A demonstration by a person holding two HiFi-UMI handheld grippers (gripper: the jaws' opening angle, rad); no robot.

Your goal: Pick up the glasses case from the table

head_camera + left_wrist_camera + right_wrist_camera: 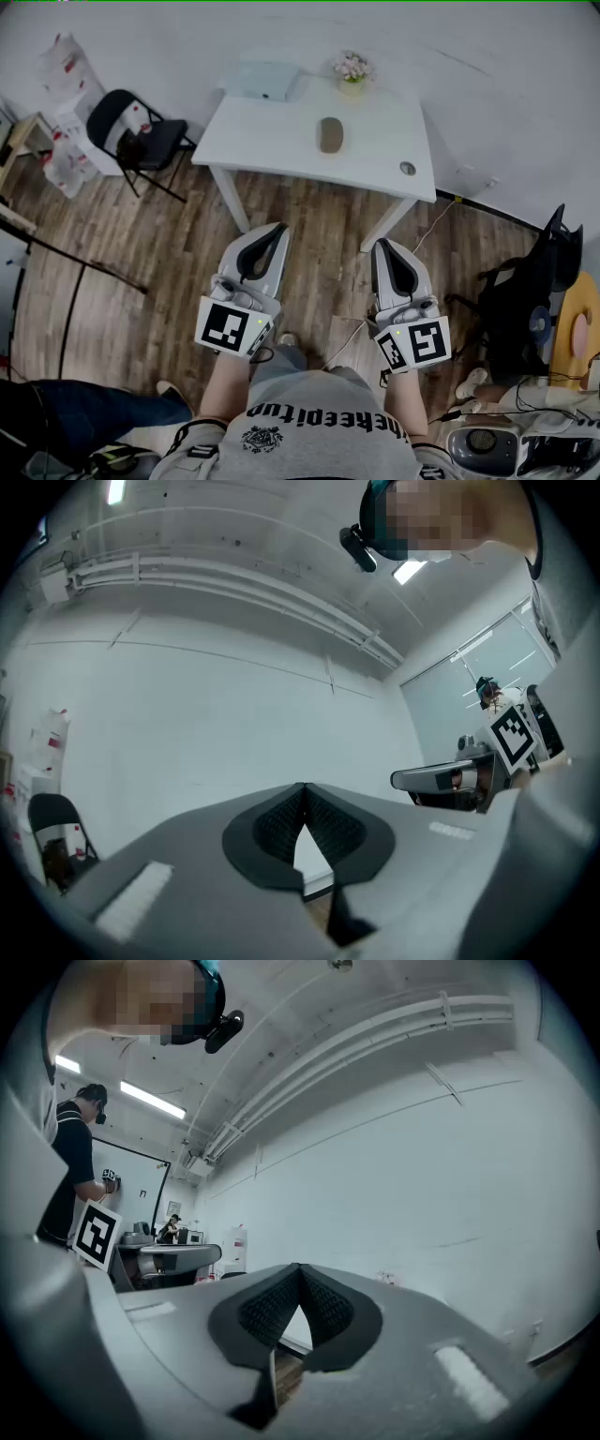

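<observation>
Floorboards [141,281] of brown wood fill most of the head view, running up to a pale wall. On them stands a white table [281,141], well ahead of the person. A black folding chair [141,141] stands just off the table's left end.

Nearer the camera, the left gripper [277,230] and the right gripper [381,246] are held side by side above the floor, both pointing toward the table and well short of it. In each gripper view the two jaws meet at their tips with nothing between them, so both claws are closed and empty.

A pale flat box [262,80] lies at the table's far left corner. The glasses case [330,134], a brownish oval, lies flat near the middle of the tabletop, apart from everything else. A small pot of pale flowers [352,67] stands at the far edge beyond it.
</observation>
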